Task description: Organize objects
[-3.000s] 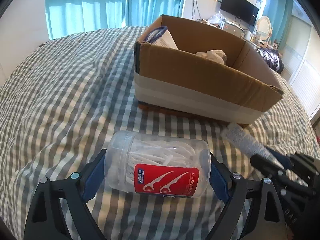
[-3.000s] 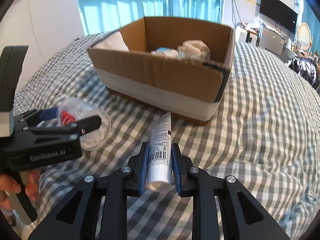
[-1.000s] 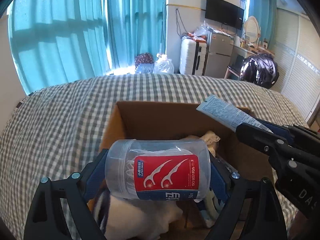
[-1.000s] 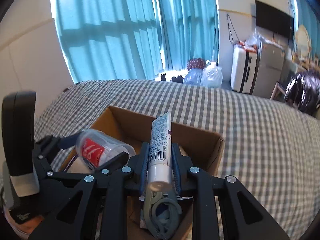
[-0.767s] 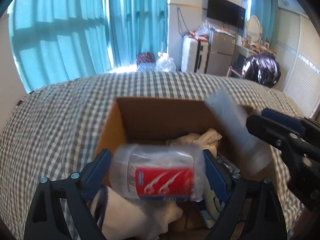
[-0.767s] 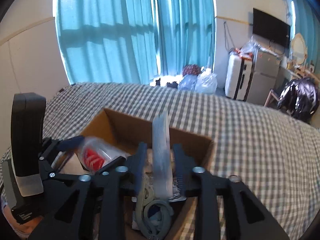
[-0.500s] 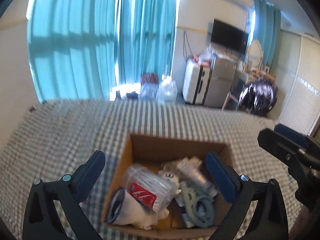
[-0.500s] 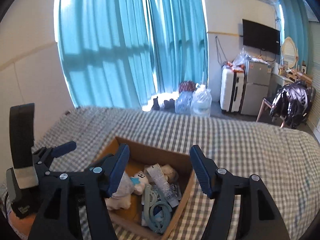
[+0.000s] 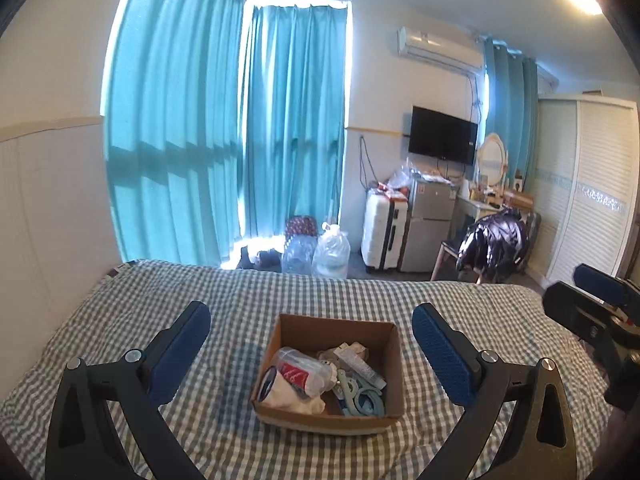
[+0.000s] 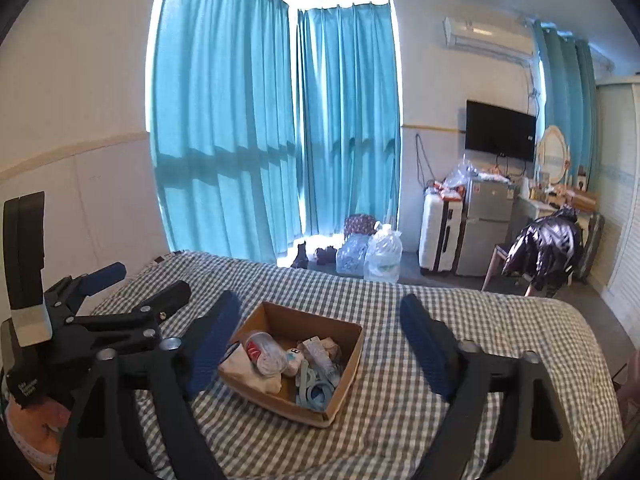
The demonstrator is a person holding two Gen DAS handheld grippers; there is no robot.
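In the lower centre of both views an open brown cardboard box [image 9: 332, 376] sits on the grey-and-white checked bed [image 9: 240, 312]. Inside it, toward the left, lies a clear plastic jar with a red label [image 9: 301, 372] on its side, resting on a white cloth [image 9: 286, 394]. A white squeeze tube [image 9: 360, 366] lies slantwise across the right half, its long axis running from upper left to lower right, above pale blue plastic rings [image 9: 360, 398].

The left claw [image 9: 312, 354] hangs above the box, spread wide and holding nothing, the box framed squarely between its blue-padded fingers [image 9: 442, 354]. The right claw [image 10: 320, 344] is likewise wide and empty, with the box below and between its tips.

Nothing loose shows on the visible bed, so the tidying looks close to done. Should anything need reseating, the box lies straight ahead and below both claws, neither clearly nearer.
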